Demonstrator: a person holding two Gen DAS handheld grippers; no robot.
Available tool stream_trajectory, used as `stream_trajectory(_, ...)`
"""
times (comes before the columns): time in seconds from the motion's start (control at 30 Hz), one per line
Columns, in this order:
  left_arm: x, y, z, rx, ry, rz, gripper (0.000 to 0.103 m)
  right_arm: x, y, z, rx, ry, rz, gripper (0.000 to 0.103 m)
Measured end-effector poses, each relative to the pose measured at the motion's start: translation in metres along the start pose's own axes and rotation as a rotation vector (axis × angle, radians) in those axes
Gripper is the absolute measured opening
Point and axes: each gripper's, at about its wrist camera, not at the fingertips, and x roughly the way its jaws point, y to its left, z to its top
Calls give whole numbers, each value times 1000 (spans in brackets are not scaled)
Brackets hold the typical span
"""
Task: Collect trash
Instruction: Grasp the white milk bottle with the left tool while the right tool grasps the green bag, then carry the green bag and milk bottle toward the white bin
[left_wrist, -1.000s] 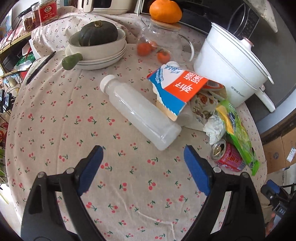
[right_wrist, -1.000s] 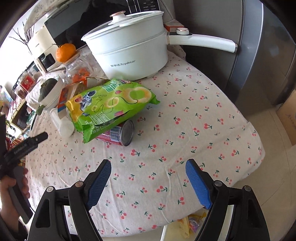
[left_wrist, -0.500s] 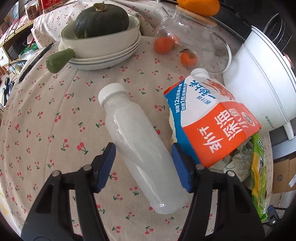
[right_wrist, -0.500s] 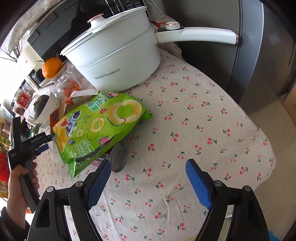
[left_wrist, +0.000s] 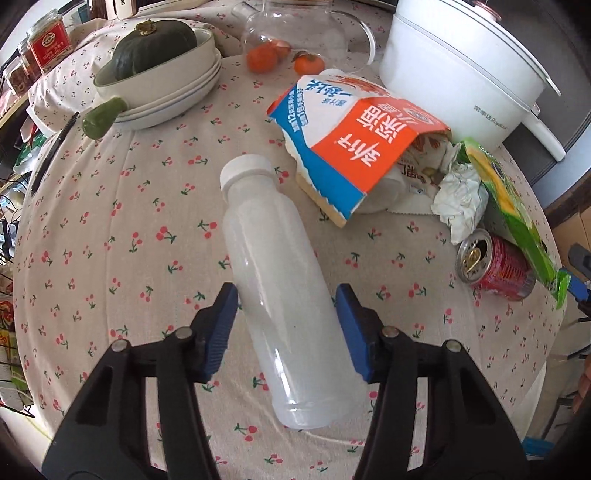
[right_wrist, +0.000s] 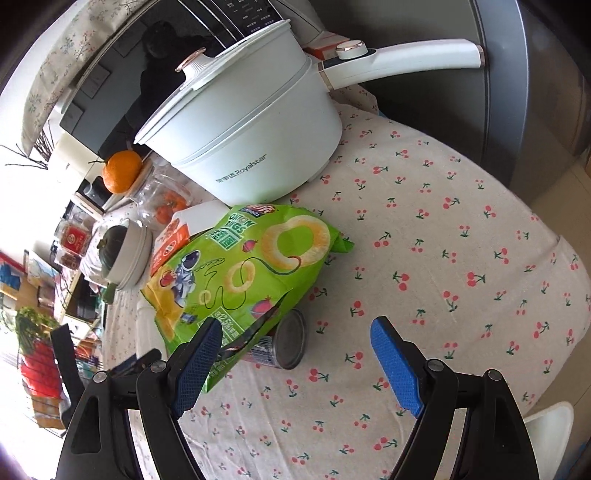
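Trash is what this table is about, and from the left wrist view the first piece is right in the frame: a cloudy plastic bottle (left_wrist: 275, 291) with a white cap, lying on its side on the cherry-print tablecloth (left_wrist: 110, 229). The left gripper (left_wrist: 286, 326) straddles its lower body, and its jaws have just been closing, the bottle between them. The blue pads look to be at the bottle's sides, but whether they press yet cannot be told; the bottle looks to be resting on the cloth. Beyond it the rest of the pile waits: an orange-and-blue carton (left_wrist: 351, 147), a crumpled paper wad (left_wrist: 460, 199), a green snack bag (left_wrist: 517, 218) and a red can (left_wrist: 495, 266) on its side. The stacked dishes with a green squash (left_wrist: 155, 48) and the white electric pot (left_wrist: 454, 66) are not rubbish and sit behind.

Over to the right wrist view: the right gripper (right_wrist: 295, 363) hangs with jaws spread wide and nothing in them, close over the snack bag (right_wrist: 243, 273) and the can (right_wrist: 288, 343) tucked under its edge. The pot (right_wrist: 243, 133) stands just behind the bag.

So the job looks barely begun. Nothing visible has been carried off, no bin shows in either view, and five items are left on the table.
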Motion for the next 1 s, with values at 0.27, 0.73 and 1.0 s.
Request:
stream_trajectory(0.27, 9, 20, -25, -77, 50, -84, 51, 45, -13, 4, 148, 35, 167, 71)
stream_trajectory(0.73, -32, 5, -33, -10, -58, -112, 50, 15, -8, 14, 104, -32, 321, 7)
stream_trajectory(1.0, -63, -11, -53, 48, -102, -165, 50, -48, -2, 2, -18, -97, 274, 7)
